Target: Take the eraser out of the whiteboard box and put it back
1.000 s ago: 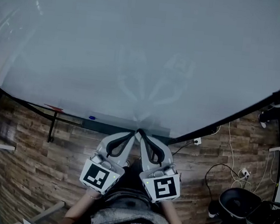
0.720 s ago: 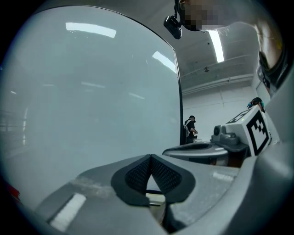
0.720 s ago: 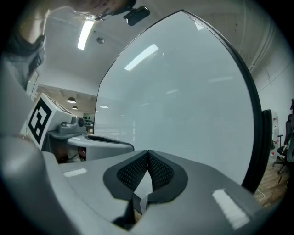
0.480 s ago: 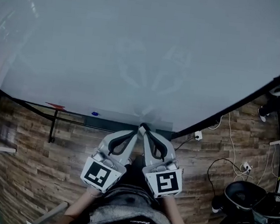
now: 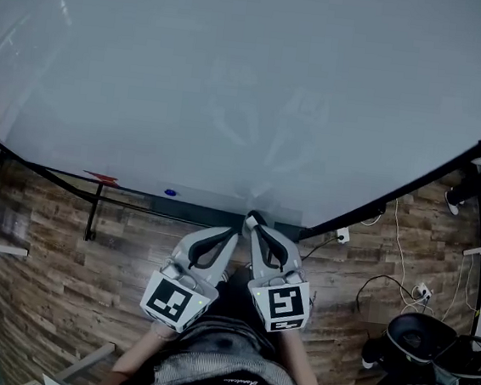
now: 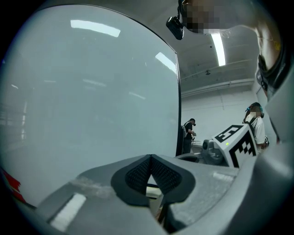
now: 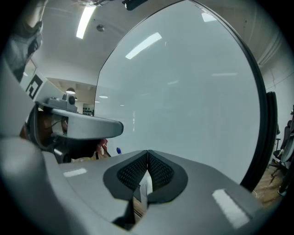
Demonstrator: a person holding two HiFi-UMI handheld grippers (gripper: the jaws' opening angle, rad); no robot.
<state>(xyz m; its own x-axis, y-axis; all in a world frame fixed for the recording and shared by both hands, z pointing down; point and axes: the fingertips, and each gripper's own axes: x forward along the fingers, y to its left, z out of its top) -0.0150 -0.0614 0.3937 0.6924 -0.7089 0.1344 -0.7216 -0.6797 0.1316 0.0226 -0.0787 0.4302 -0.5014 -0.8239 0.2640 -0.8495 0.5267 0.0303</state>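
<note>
Eraser: can't pick it out in any view. Whiteboard box (image 5: pixel 209 207) is a pale strip at the whiteboard's (image 5: pixel 235 84) near edge, just beyond both tips. L gripper (image 6: pixel 150 158) & R gripper (image 7: pixel 147 153): jaws pressed together, nothing betw. Only head view shows wood floor (image 5: pixel 44 269); only L gripper view shows a person (image 6: pixel 188 134) far right.

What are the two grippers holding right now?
Nothing. The left gripper and the right gripper each have their jaws shut tip to tip with nothing between them, in front of the whiteboard.
</note>
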